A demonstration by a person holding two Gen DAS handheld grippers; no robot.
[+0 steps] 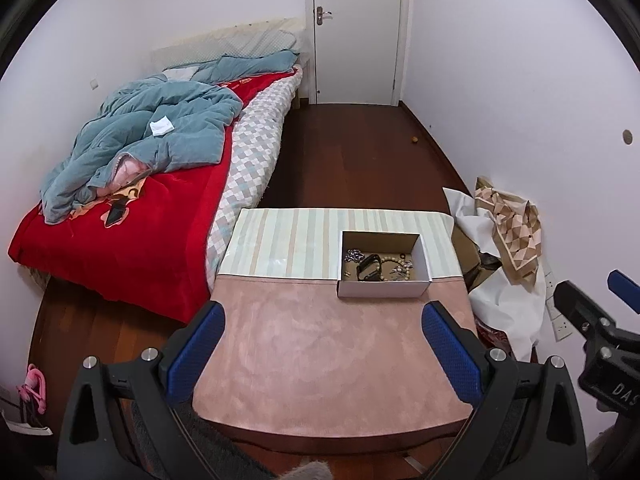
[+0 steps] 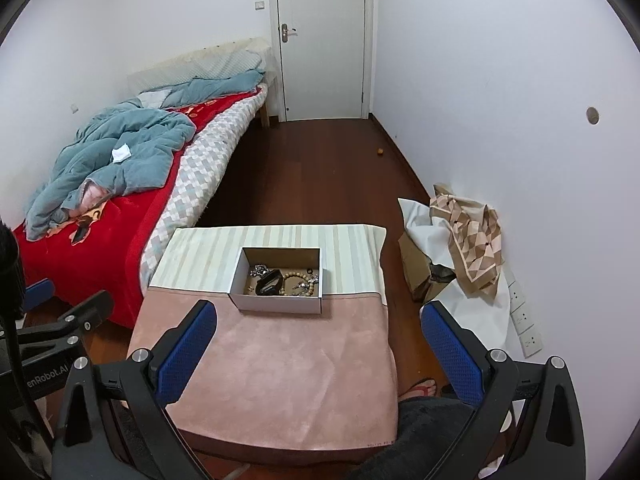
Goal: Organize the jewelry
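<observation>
A white cardboard box (image 1: 382, 287) stands on a small table covered with a pink cloth (image 1: 320, 360) and a striped cloth (image 1: 296, 240). Inside lie a black band (image 1: 368, 267), a wooden bead bracelet (image 1: 394, 266) and silver pieces (image 1: 354, 256). The box also shows in the right wrist view (image 2: 280, 304), with the black band (image 2: 269, 284) and bead bracelet (image 2: 296, 282). My left gripper (image 1: 324, 354) is open and empty, held above the pink cloth short of the box. My right gripper (image 2: 320, 354) is open and empty, also short of the box.
A bed (image 1: 120, 240) with a red blanket and a blue quilt lies left of the table. Bags and a patterned cloth (image 1: 512, 232) are piled against the right wall. A closed door (image 1: 356, 32) is at the far end. A sandalled foot (image 2: 420, 390) is by the table.
</observation>
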